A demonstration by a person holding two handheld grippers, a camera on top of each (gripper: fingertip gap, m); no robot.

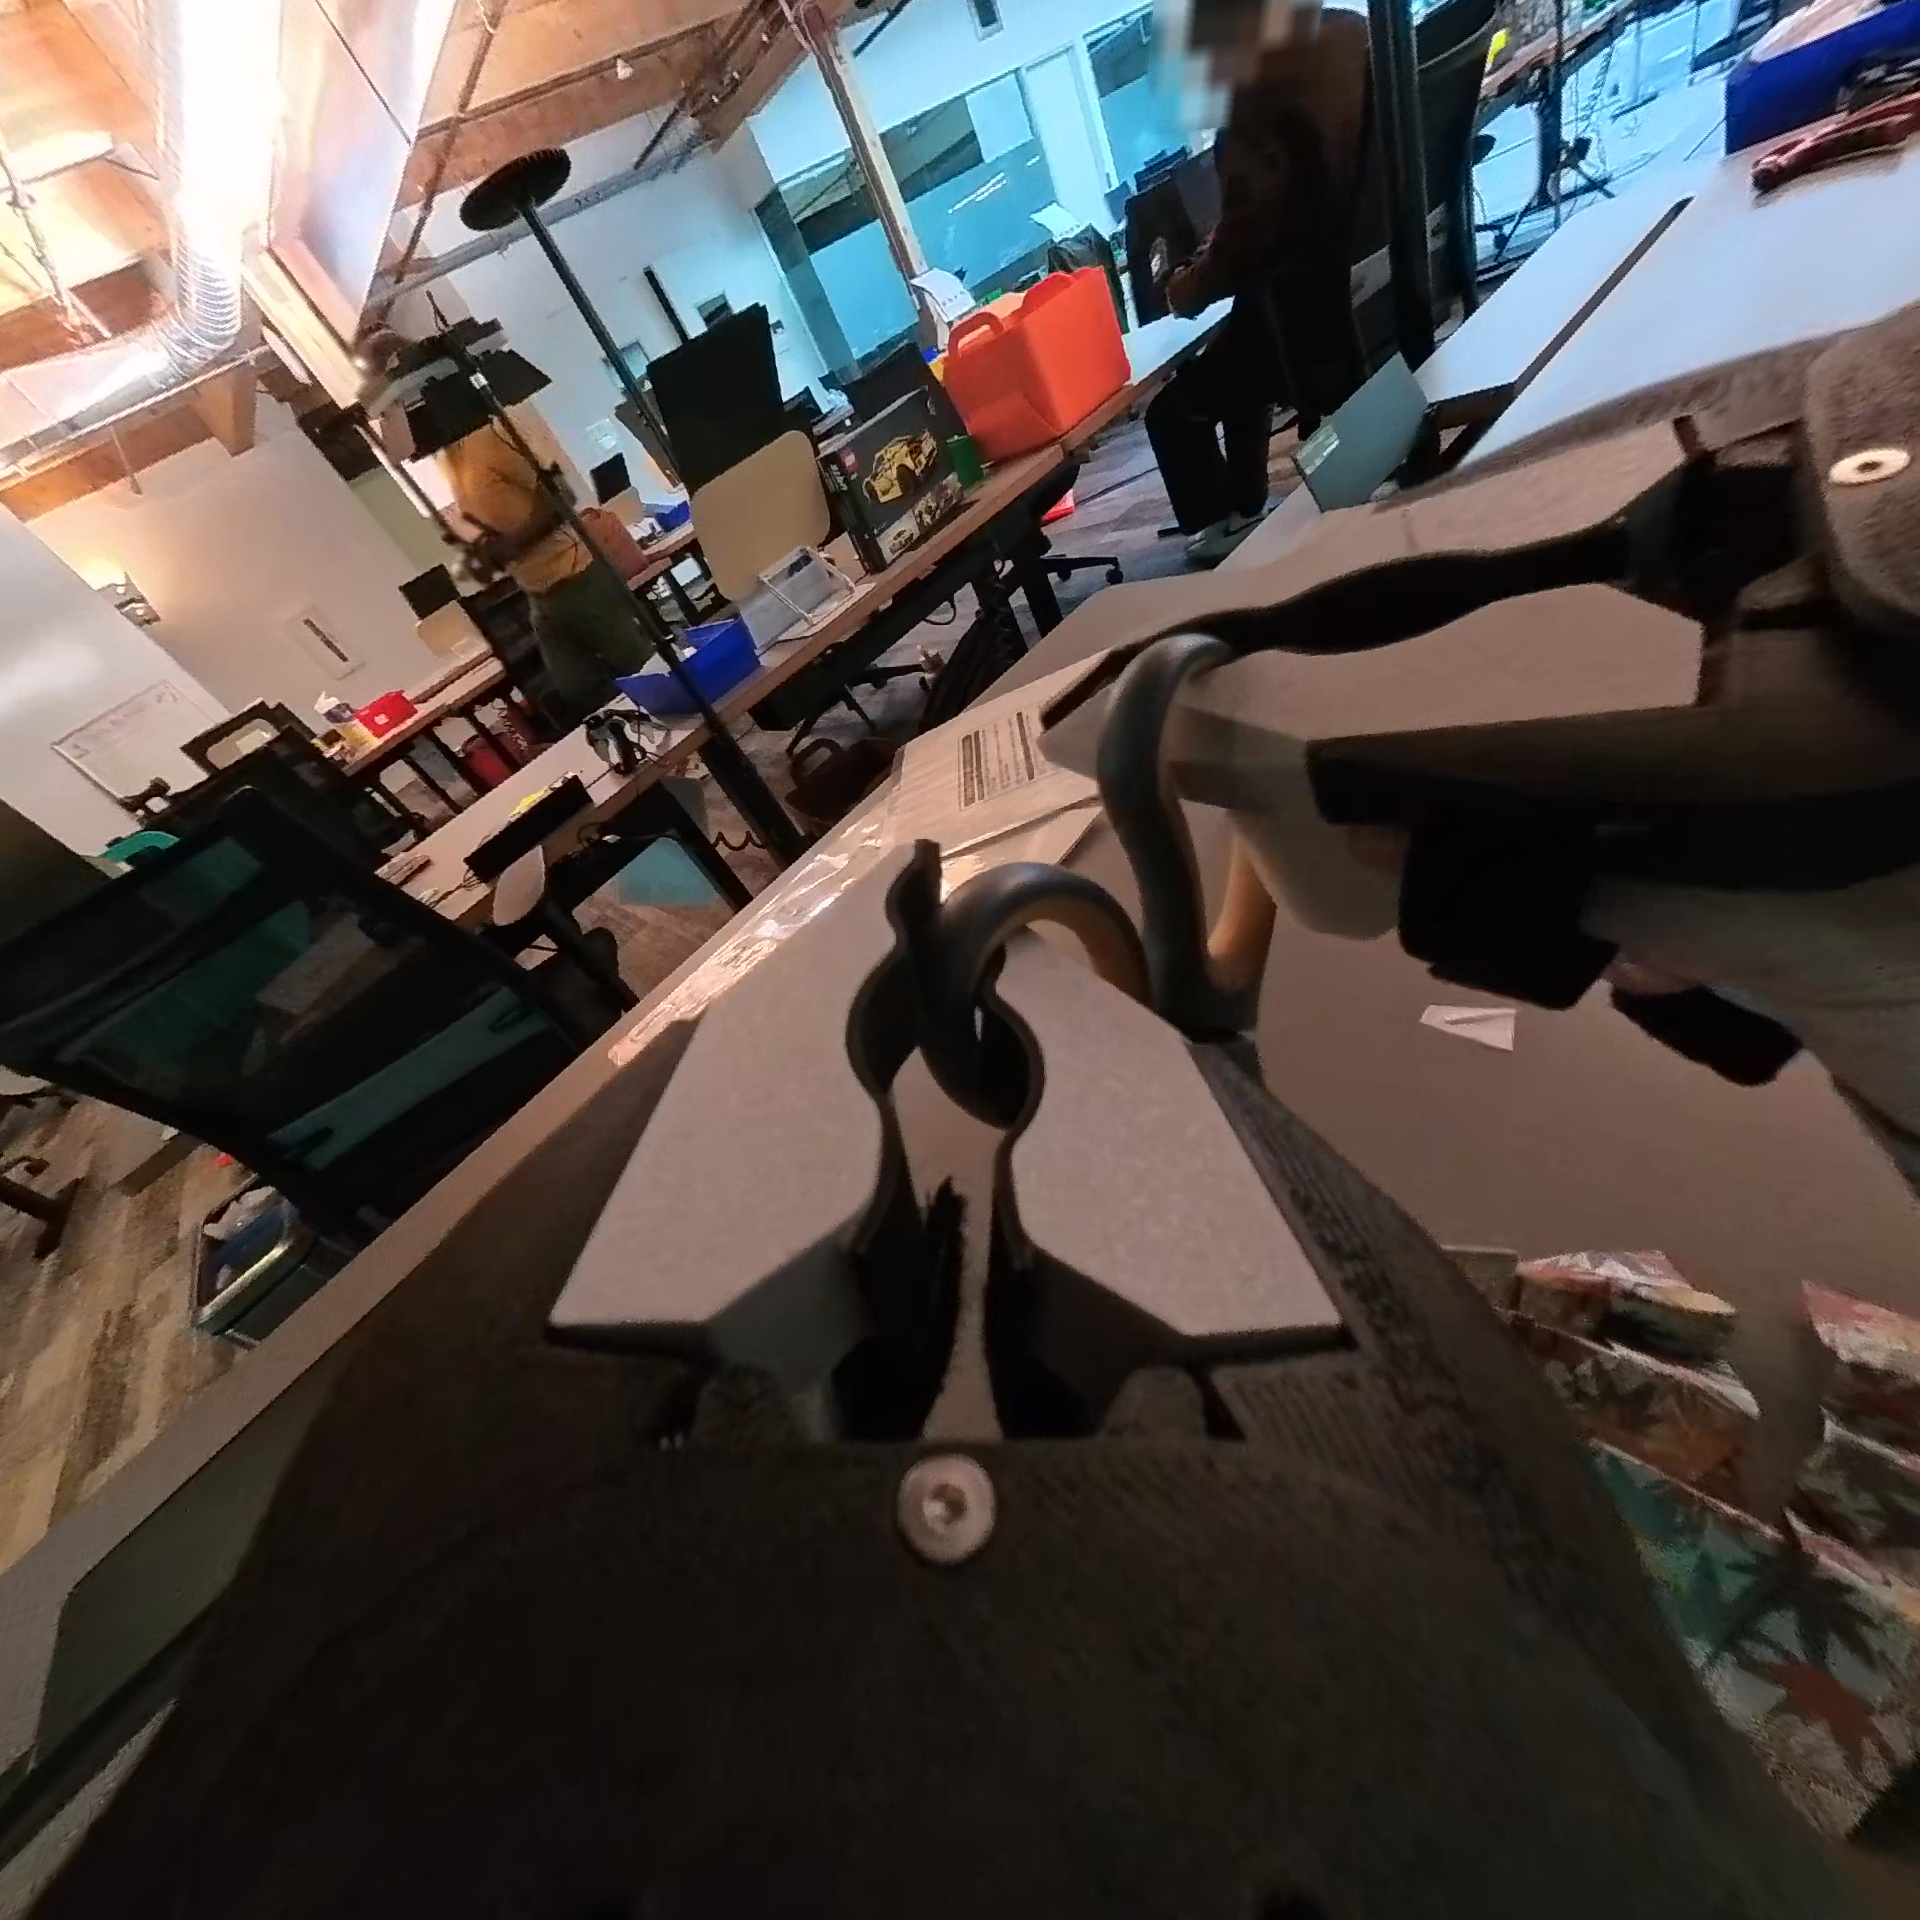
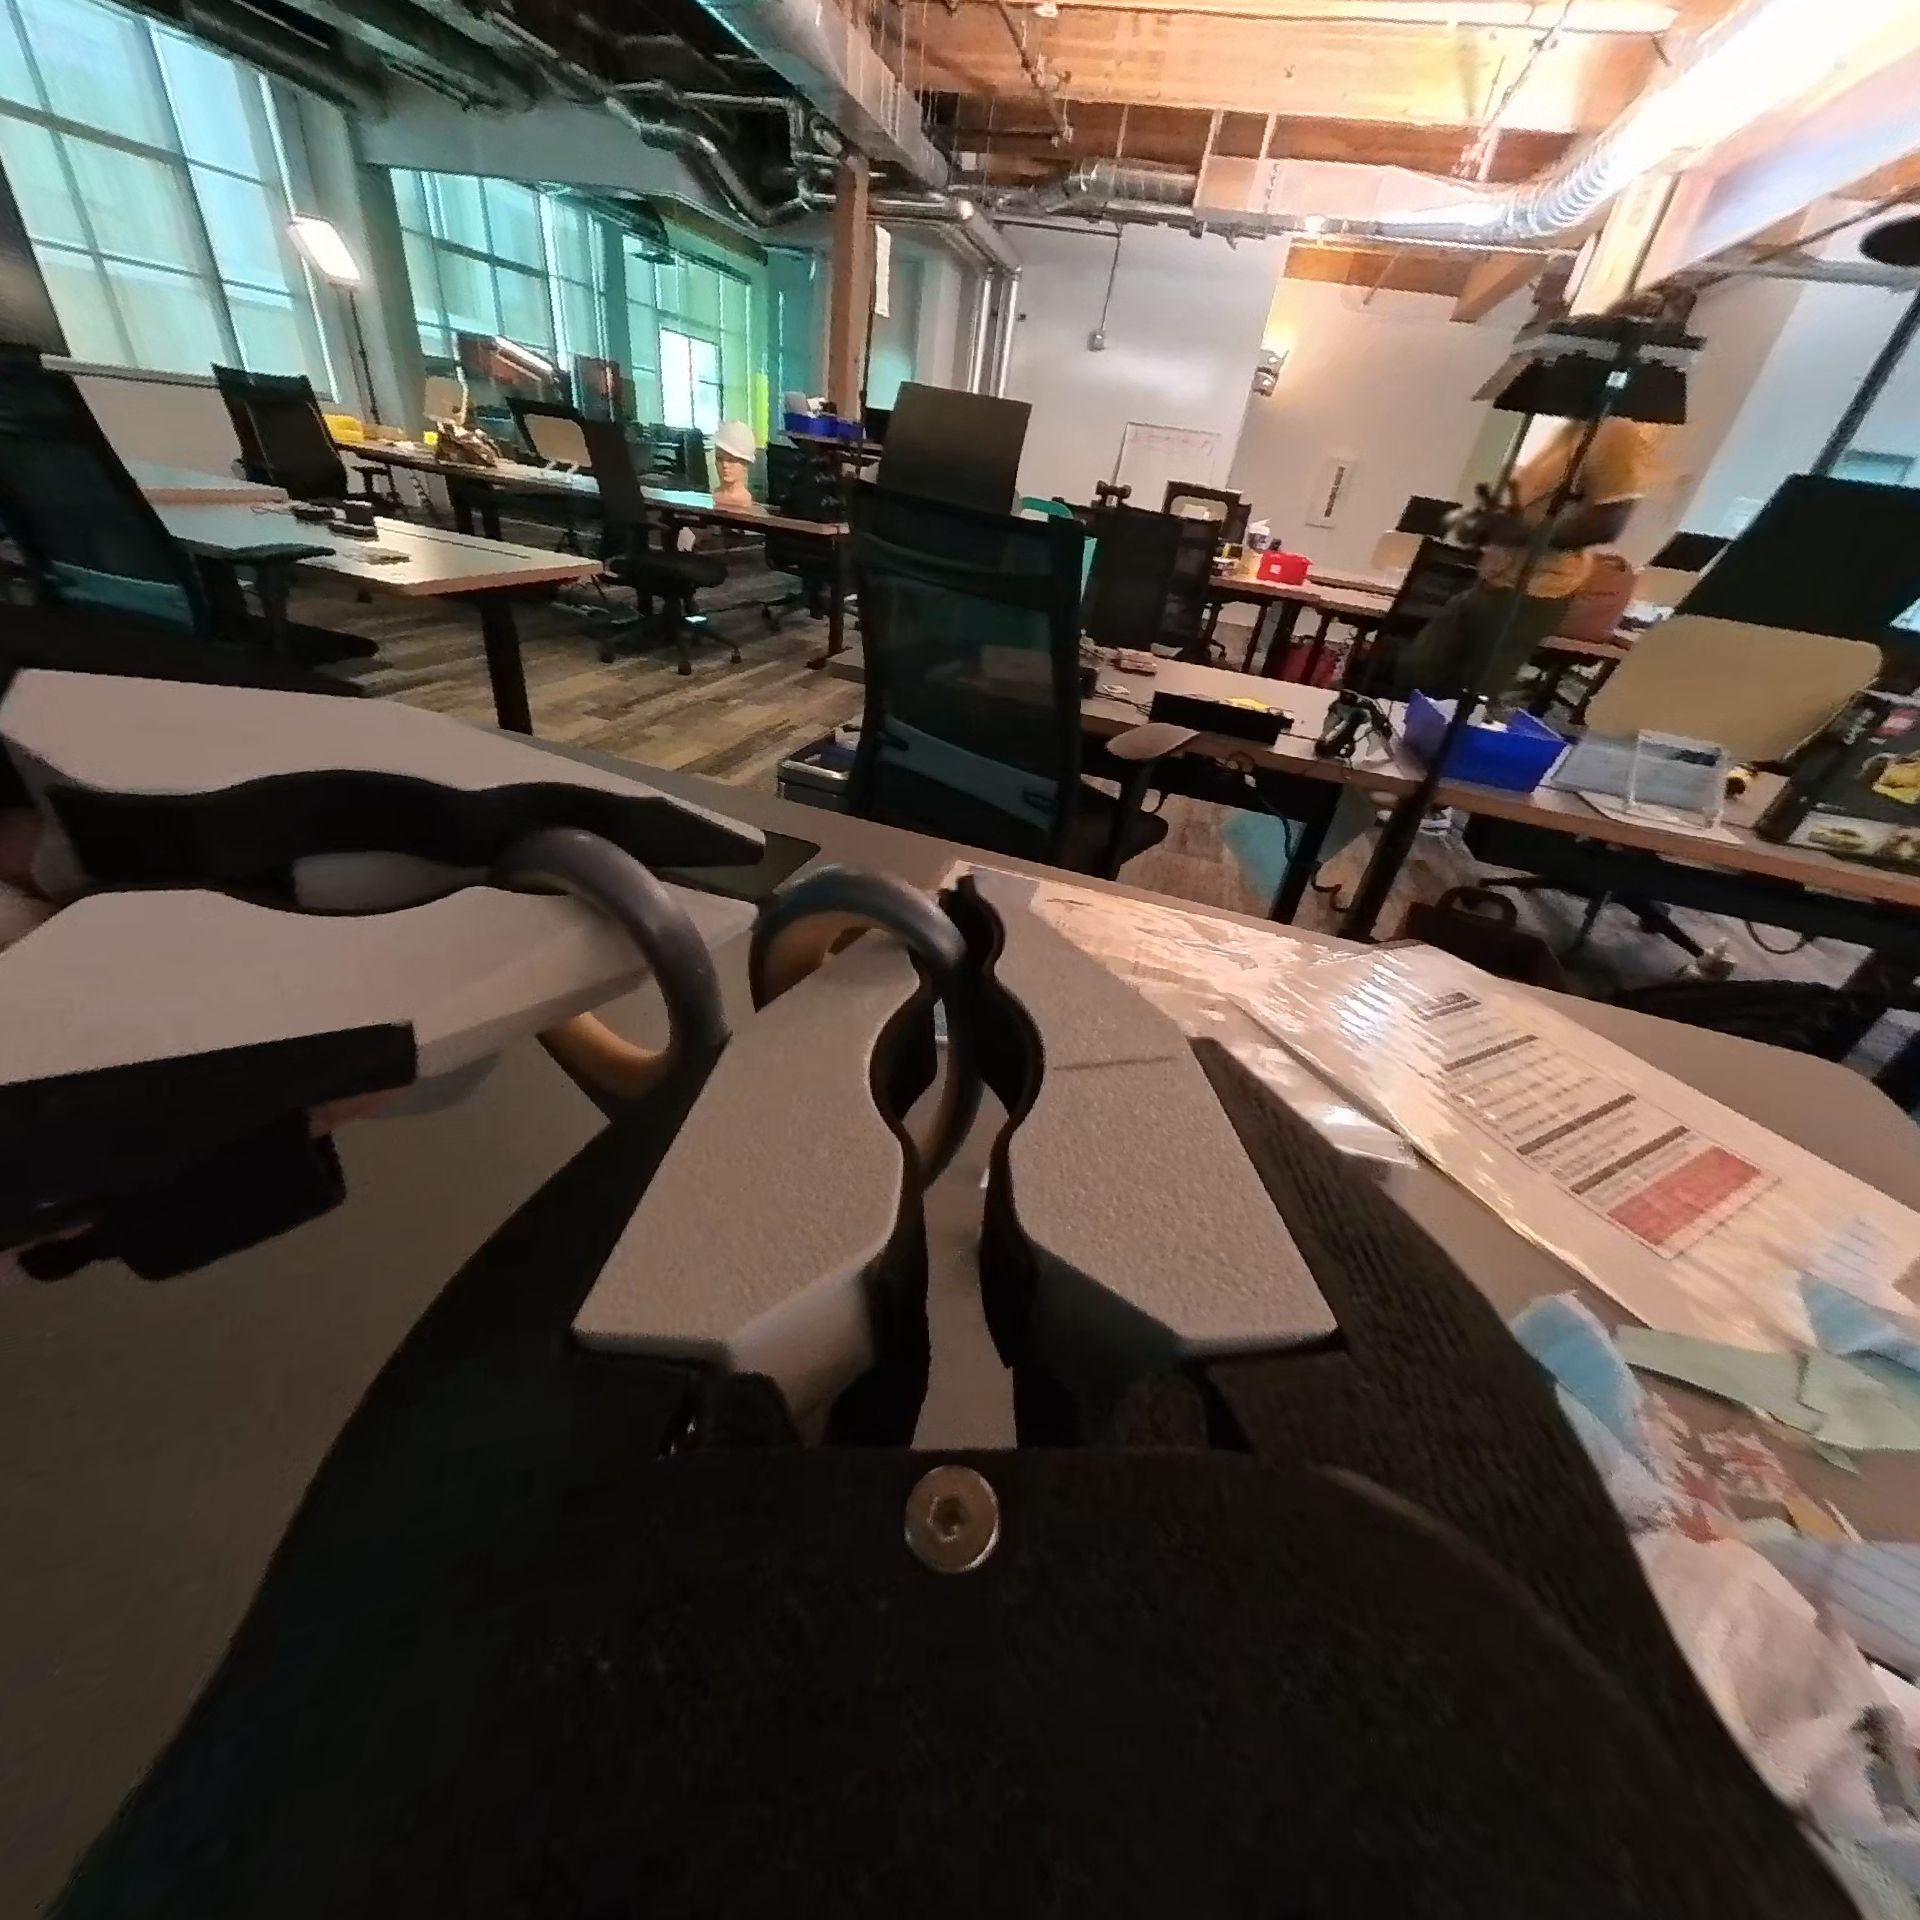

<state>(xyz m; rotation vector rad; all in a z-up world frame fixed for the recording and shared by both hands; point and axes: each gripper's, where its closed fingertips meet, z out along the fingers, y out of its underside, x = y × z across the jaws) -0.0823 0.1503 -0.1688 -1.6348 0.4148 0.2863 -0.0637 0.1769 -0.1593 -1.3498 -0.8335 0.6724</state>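
Scissors point(image 2: 665, 987), blue-grey handle loops, tan inside

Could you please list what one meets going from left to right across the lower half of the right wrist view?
Left tongs shut on a scissor handle loop → right tongs shut on the other loop → laminated sheet → paper scraps.

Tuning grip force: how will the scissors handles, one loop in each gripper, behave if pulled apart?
Probably stiff: the loop in the left gripper and the loop in the right gripper keep their rounded shape under shut fingers. They look smooth, so they might slide or swivel. Likely light, being thin-walled.
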